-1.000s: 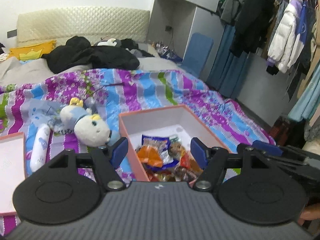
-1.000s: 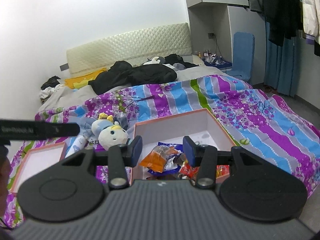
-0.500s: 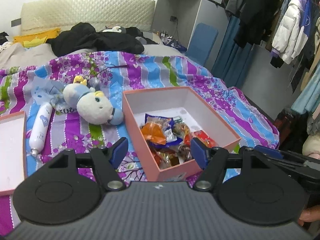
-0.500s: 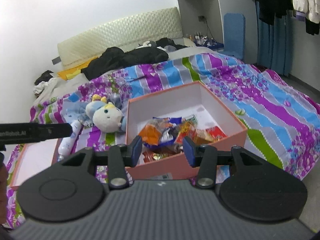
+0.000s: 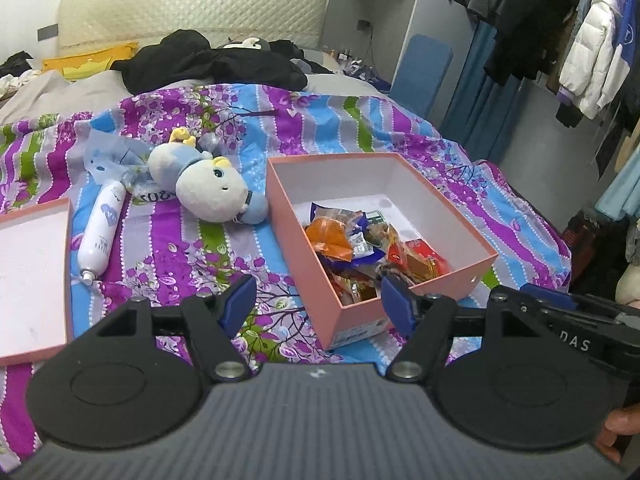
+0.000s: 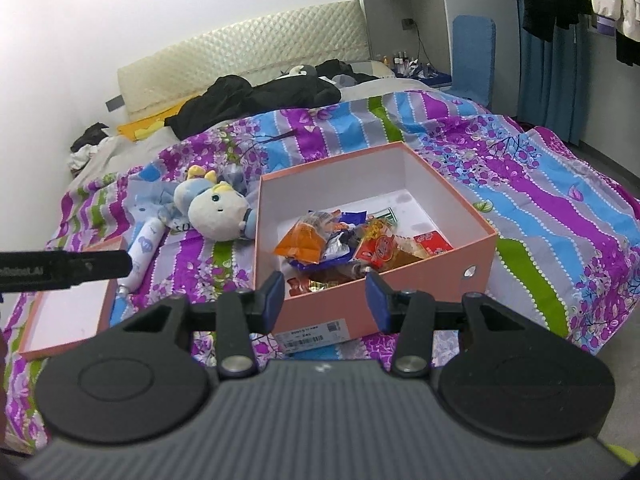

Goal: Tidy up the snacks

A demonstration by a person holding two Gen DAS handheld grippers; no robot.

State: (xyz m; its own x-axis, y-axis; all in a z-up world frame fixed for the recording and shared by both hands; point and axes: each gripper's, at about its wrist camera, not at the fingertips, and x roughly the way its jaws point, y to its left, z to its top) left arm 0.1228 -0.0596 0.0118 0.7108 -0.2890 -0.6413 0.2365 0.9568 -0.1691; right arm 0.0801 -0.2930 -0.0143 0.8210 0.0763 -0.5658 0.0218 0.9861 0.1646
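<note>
Both cameras have risen and tipped down since a second ago; the pink cardboard box [image 6: 372, 312] now shows whole, its contents unchanged. It sits on the striped floral bedspread [image 5: 172, 248]. The foil and plastic snack packets [image 6: 344, 244] are heaped at the box's 6 o'clock end; the 12 o'clock half is bare. The left hand-held gripper [image 5: 316, 300] and right hand-held gripper [image 6: 326, 294] both hover with jaws spread, holding nothing. Packets likely light, crinkly, slippery, contents crushable: pinch a sealed edge or corner, e.g. the orange packet [image 6: 302, 242] on top. The pink box lid [image 5: 32, 276] lies at 9 o'clock, with the white plush toy [image 5: 212, 192] between them.
</note>
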